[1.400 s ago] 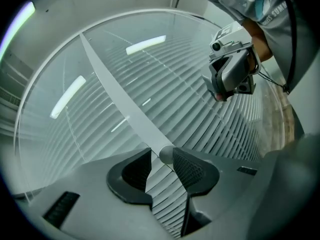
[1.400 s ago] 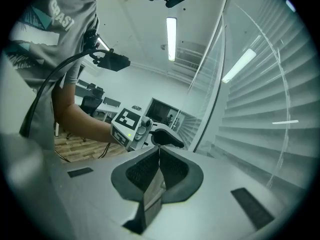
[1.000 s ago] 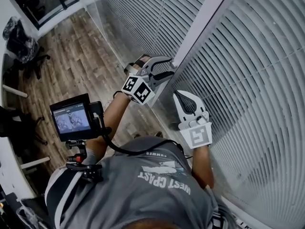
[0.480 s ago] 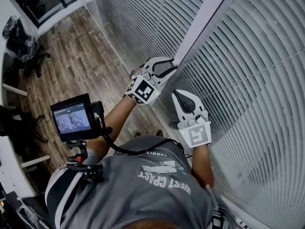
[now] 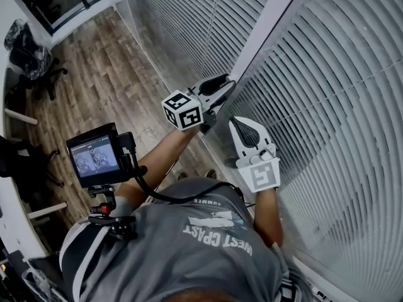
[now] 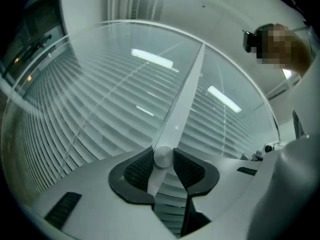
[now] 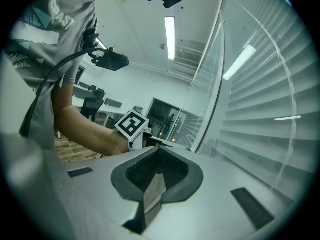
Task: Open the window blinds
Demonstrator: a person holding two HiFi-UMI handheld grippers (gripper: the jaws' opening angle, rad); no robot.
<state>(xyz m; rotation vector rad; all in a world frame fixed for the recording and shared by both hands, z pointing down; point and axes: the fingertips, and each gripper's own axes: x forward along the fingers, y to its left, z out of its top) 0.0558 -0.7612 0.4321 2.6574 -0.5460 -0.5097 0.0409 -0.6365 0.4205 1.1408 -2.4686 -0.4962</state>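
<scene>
Closed white slatted blinds (image 5: 340, 87) fill the right of the head view, split by a white window post (image 5: 267, 30). My left gripper (image 5: 221, 88) is raised to the foot of that post, its marker cube (image 5: 182, 110) facing up. In the left gripper view a slim white tilt wand (image 6: 182, 104) runs up across the slats, and its round lower end (image 6: 163, 156) sits between the dark pads (image 6: 137, 170). The jaws have just been closing and press on the wand. My right gripper (image 5: 244, 126) hangs just below and to the right, beside the slats, shut on nothing.
A wooden floor (image 5: 101, 74) stretches to the left, with dark office chairs (image 5: 28, 61) near the wall. A small monitor (image 5: 94, 156) on a chest rig sits below the left arm. Another blind (image 5: 182, 17) covers the pane left of the post.
The left gripper has rolled about its own axis, so its marker cube now faces up and the jaws show edge-on, closed round the wand. The right gripper has stayed put.
</scene>
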